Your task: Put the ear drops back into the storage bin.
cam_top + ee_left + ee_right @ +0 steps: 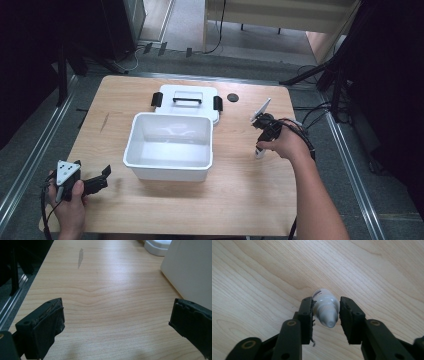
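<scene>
Right gripper view looks straight down the right tongs (325,315) at a small white dropper bottle (325,306) standing upright on the desk (262,277). Its grey ribbed cap points up toward the camera, so its long axis runs vertically, in line with the tongs' own approach. The two black jaws stand narrow on either side of the cap and shoulder. The left one lies against the bottle, while a thin gap seems to remain at the right one, so I judge the grip close to made but not yet firm.

From the high view, the right tongs (261,145) sit over the bottle (260,151) on the right part of the desk (240,200), well apart from the open white storage box (170,145) at the middle. The box's lid (187,100) lies flat just behind it.

The left tongs (102,175) rest at the near left corner with their jaws wide and nothing but bare wood between them. They are near the box's left wall (190,267) but far from the bottle.

The right hand is plainly the nearer one. If the bottle is meant for the box, it lies to the right of the box and must travel left over the rim.
</scene>
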Available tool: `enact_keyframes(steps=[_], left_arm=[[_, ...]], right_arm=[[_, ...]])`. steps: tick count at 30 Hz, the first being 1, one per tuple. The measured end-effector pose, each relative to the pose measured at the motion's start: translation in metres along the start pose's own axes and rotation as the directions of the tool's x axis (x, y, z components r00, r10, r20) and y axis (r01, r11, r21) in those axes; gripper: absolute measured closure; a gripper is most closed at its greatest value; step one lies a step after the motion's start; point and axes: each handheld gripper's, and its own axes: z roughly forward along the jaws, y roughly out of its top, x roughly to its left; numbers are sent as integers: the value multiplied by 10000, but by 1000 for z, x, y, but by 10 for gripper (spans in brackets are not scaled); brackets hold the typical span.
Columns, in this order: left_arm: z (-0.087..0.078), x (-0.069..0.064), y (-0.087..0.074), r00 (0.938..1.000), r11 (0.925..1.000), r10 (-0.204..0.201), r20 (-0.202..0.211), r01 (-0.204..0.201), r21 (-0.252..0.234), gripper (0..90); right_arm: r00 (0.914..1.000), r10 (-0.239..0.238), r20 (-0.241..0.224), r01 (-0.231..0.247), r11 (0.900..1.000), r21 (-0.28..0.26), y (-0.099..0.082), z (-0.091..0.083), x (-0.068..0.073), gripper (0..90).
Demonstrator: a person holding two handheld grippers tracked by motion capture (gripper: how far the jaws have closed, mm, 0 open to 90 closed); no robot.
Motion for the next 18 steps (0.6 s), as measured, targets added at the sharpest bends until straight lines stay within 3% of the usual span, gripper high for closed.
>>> enact_keyframes(steps=[5, 13, 18], left_arm=[[0, 0, 0, 10000, 10000, -1, -5, 1, -1, 0], [0, 0, 0, 10000, 10000, 4, -17, -4, 4, 0], [0, 0, 0, 10000, 10000, 26, -18, -26, 14, 0]], right_arm=[[9996, 171, -204, -172, 9998, -46, -1, -2, -1, 715], [9999, -23, -98, 22, 9999, -119, -3, -4, 0, 720], [9973, -734, -8, 734, 9973, 51, 0, -20, 8, 721]])
